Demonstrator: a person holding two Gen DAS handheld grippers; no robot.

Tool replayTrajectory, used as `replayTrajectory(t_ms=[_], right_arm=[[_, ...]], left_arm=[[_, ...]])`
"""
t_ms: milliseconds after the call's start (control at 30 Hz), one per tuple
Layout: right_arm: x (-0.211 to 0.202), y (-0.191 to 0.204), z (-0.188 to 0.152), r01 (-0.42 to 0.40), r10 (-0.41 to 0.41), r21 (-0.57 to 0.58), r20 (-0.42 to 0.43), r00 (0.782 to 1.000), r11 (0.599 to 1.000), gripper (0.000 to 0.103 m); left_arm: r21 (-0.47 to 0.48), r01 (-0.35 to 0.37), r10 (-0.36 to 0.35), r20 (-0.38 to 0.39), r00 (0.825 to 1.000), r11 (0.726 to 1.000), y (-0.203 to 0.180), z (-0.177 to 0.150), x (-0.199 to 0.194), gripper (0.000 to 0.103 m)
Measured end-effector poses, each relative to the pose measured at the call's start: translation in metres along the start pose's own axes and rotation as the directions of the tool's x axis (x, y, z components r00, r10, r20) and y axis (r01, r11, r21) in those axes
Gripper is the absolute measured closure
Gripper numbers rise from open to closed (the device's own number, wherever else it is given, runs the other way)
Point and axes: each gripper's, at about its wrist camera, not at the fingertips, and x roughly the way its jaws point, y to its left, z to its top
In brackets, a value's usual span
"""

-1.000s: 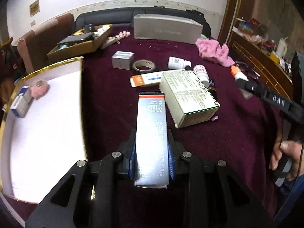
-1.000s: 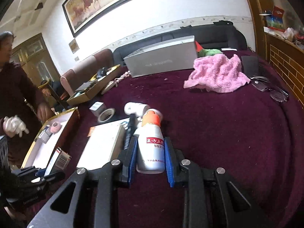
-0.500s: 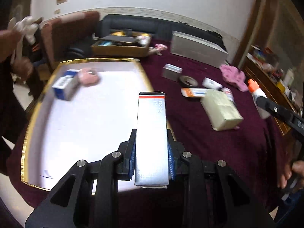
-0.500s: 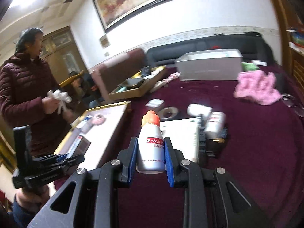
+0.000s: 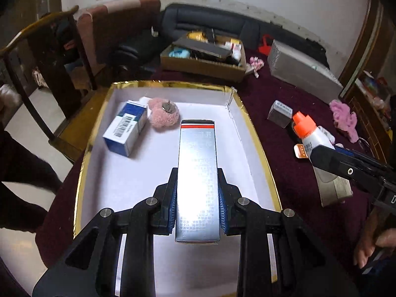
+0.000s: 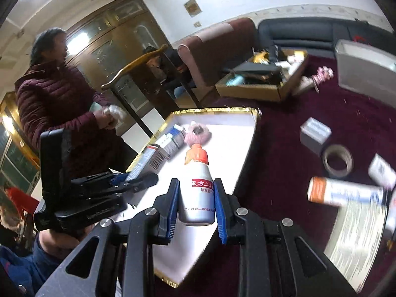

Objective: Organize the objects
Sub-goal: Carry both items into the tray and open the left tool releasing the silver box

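Silver carton point(image 5: 198, 173): long, narrow, rectangular, with a red band at its far end and fine print along its top face. It is clamped at its near end between blue pads and projects forward above the white interior of the gold-rimmed tray point(image 5: 257, 146).

White bottle point(image 6: 197, 185): plastic, with an orange cap and a red label strip bearing characters. It is clamped by its lower body, cap pointing away, above the tray's near right edge.

In the tray's far left corner: a blue-and-white carton point(image 5: 126, 130) lying flat, touching a pink fluffy item point(image 5: 163, 115).
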Motion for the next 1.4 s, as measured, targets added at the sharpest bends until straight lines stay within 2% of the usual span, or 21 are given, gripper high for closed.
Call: replayTrajectory(t_ms=[200, 333, 467, 600, 767, 867, 933, 967, 1033, 1167, 1267, 1400], right_arm=[[0.021, -0.017, 0.011, -0.017, 0.025, 0.095, -0.091, 0.995, 0.995, 0.078], [0.019, -0.013, 0.016, -0.019, 0.029, 0.113, -0.083, 0.996, 0.993, 0.078], [0.018, -0.004, 0.013, -0.043, 0.047, 0.128, -0.03, 0.998, 0.991, 0.078], [0.02, 0.008, -0.002, -0.031, 0.03, 0.093, 0.006, 1.0, 0.995, 0.078], [0.01, 0.032, -0.032, 0.05, -0.053, 0.041, 0.063, 0.997, 0.998, 0.078], [0.002, 0.042, -0.053, 0.072, -0.079, 0.103, 0.063, 0.995, 0.992, 0.078], [-0.002, 0.051, -0.058, 0.081, -0.086, 0.11, 0.043, 0.995, 0.991, 0.077], [-0.004, 0.058, -0.058, 0.088, -0.092, 0.105, 0.036, 0.995, 0.991, 0.077], [-0.011, 0.071, -0.053, 0.125, -0.13, 0.083, 0.049, 0.99, 0.989, 0.077], [-0.007, 0.081, -0.034, 0.168, -0.169, 0.059, 0.027, 0.985, 0.984, 0.077], [0.017, 0.075, -0.008, 0.19, -0.189, 0.051, -0.019, 0.982, 0.981, 0.077], [0.069, 0.052, 0.027, 0.21, -0.204, 0.073, -0.087, 0.975, 0.975, 0.077]], left_arm=[[-0.039, -0.042, 0.037, -0.118, 0.992, 0.998, 0.012, 0.017, 0.016, 0.076], [-0.04, -0.071, 0.064, -0.16, 0.985, 0.997, 0.019, 0.018, 0.016, 0.076], [-0.026, -0.066, 0.062, -0.137, 0.989, 0.997, 0.022, 0.014, 0.014, 0.076], [-0.003, -0.062, 0.062, -0.092, 0.994, 0.998, 0.025, -0.004, 0.02, 0.076], [0.045, -0.013, 0.013, -0.001, 1.0, 0.999, 0.028, -0.029, 0.015, 0.076], [0.036, 0.027, -0.027, -0.003, 1.0, 0.999, 0.037, -0.041, 0.008, 0.076], [0.041, 0.077, -0.077, -0.002, 0.997, 0.996, 0.042, -0.043, -0.001, 0.077], [0.045, 0.078, -0.079, 0.013, 0.997, 0.996, 0.043, -0.041, -0.006, 0.077], [0.072, 0.07, -0.073, 0.046, 0.996, 0.995, 0.044, -0.037, -0.015, 0.076], [0.046, 0.1, -0.102, 0.044, 0.994, 0.994, 0.054, -0.016, -0.017, 0.077], [0.028, 0.111, -0.112, 0.016, 0.994, 0.993, 0.058, 0.003, -0.007, 0.076], [0.005, 0.111, -0.11, -0.033, 0.993, 0.994, 0.059, 0.017, 0.019, 0.076]])
